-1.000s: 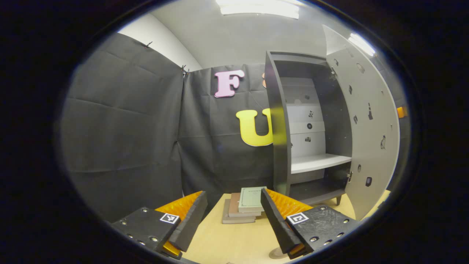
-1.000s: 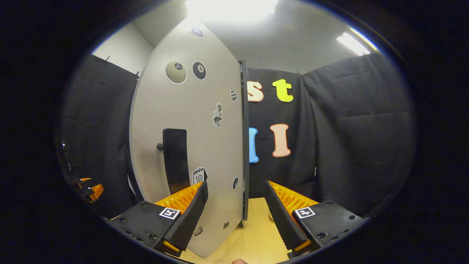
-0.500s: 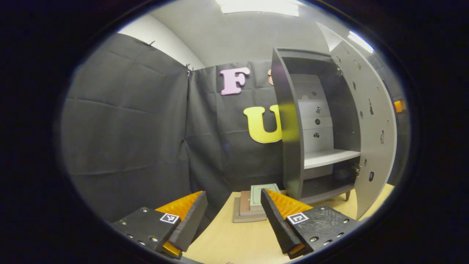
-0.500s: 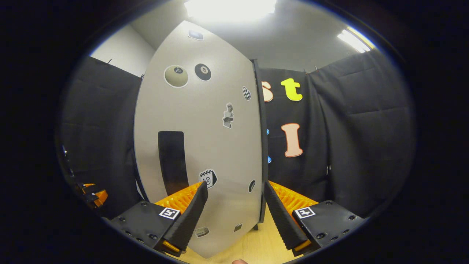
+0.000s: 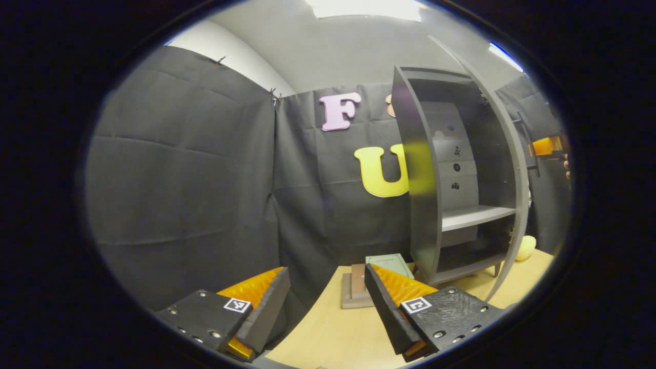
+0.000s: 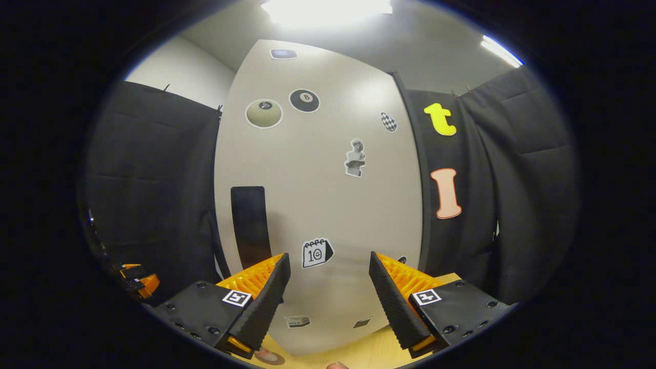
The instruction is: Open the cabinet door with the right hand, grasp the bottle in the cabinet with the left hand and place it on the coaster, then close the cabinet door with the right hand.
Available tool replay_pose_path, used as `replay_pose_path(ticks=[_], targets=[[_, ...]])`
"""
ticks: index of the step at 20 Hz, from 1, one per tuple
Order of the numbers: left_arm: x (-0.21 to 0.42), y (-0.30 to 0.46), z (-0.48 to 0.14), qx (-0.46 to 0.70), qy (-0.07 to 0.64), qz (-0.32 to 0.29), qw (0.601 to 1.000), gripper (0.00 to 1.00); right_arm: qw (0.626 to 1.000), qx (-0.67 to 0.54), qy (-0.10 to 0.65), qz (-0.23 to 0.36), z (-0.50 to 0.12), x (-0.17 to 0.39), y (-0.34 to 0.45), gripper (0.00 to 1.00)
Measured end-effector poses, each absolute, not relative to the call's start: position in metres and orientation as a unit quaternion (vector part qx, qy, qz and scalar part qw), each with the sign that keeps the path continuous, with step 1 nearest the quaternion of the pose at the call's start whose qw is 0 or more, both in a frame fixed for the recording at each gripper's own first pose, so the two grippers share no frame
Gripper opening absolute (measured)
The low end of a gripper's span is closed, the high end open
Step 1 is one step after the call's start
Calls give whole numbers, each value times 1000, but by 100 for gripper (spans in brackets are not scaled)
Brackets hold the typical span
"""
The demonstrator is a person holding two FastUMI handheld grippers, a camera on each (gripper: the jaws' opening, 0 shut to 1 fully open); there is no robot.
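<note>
Fingers of the left gripper (image 5: 326, 307) and right gripper (image 6: 328, 302) stood wide apart on nothing at lower centre, the right facing the cabinet door (image 6: 328, 195) mid-frame, the left seeing the cabinet (image 5: 451, 174) at right with books (image 5: 376, 274) beside it.

Cabinet (image 5: 417, 205) showing smooth matt grey panels. Door (image 6: 318, 205) looking smooth, faintly sheened, carrying paper-like stickers (image 6: 316, 252). Table (image 5: 328, 328) showing pale wood grain. Booth wall (image 5: 179, 179) hanging as creased matt cloth. Books (image 5: 382, 266) wearing matt covers.
</note>
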State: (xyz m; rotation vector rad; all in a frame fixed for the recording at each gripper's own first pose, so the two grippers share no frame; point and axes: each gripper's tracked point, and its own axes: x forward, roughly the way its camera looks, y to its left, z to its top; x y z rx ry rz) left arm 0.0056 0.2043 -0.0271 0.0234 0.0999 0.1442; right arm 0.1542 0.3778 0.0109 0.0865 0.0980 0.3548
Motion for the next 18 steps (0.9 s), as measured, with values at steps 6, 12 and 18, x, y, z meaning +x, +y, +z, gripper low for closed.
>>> replay_pose_path(ticks=[6,12,18], targets=[[-11,237,-39,8,68,104,992,89,980,23,49,191,2,175,415,98],[-22,256,-49,8,82,126,989,88,980,30,54,190,-1,201,429,98],[-27,258,-51,5,86,136,987,88,981,33,58,184,-2,204,434,98]])
